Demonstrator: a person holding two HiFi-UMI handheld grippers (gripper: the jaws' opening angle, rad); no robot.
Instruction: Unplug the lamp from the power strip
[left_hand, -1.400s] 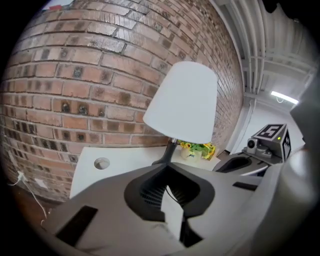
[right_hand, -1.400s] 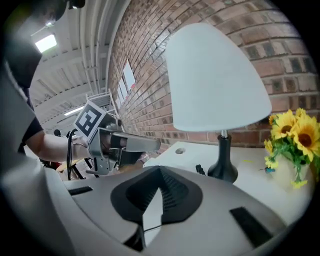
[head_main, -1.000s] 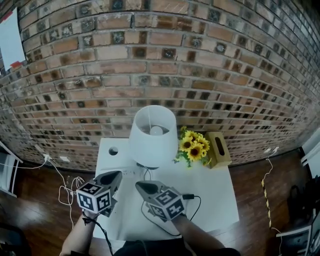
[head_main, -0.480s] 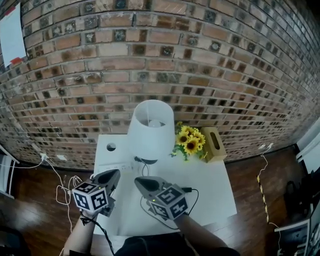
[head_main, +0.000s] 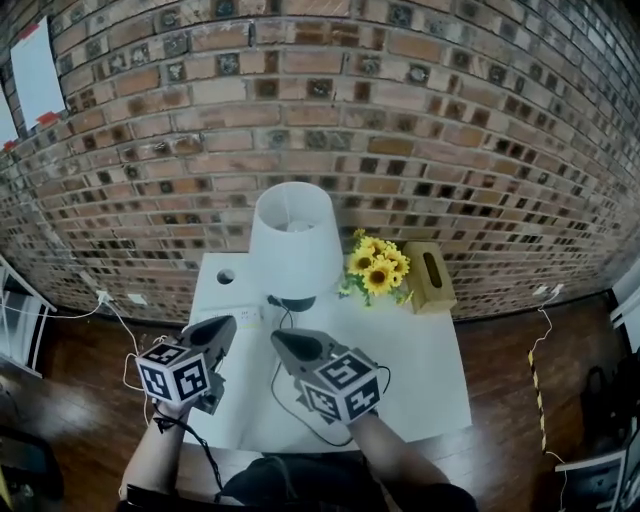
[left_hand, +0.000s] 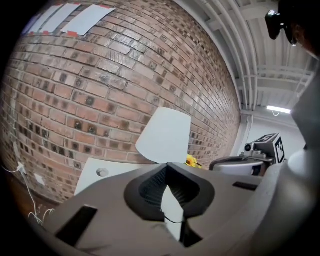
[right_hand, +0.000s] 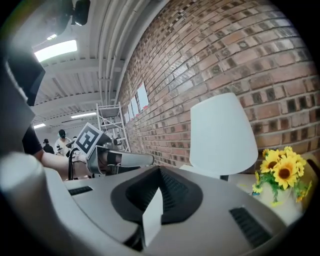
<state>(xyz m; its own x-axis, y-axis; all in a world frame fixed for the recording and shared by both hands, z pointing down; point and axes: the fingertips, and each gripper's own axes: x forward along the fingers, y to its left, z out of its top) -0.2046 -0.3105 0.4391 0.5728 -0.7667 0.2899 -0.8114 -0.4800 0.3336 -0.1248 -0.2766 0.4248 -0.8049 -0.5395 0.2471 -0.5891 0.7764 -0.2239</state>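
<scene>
A lamp (head_main: 295, 240) with a white shade stands at the back of the white table (head_main: 430, 380); it also shows as the lamp (left_hand: 165, 135) and the lamp (right_hand: 220, 132) in the two gripper views. Its black cord (head_main: 285, 395) loops over the tabletop. A white power strip (head_main: 244, 317) lies left of the lamp base, with a dark plug (head_main: 272, 300) at its right end. My left gripper (head_main: 224, 323) hovers shut just in front of the strip, holding nothing. My right gripper (head_main: 279, 341) is shut and empty beside it, above the cord. Both jaw pairs meet tip to tip.
Sunflowers (head_main: 378, 270) and a tan tissue box (head_main: 430, 282) stand right of the lamp. A round cable hole (head_main: 226, 276) is at the table's back left. The brick wall (head_main: 320, 130) rises right behind. White cables (head_main: 125, 345) trail on the wooden floor at left.
Both grippers have risen a little above the table and stay shut. The head view has shifted, so lamp and table sit higher in the picture.
</scene>
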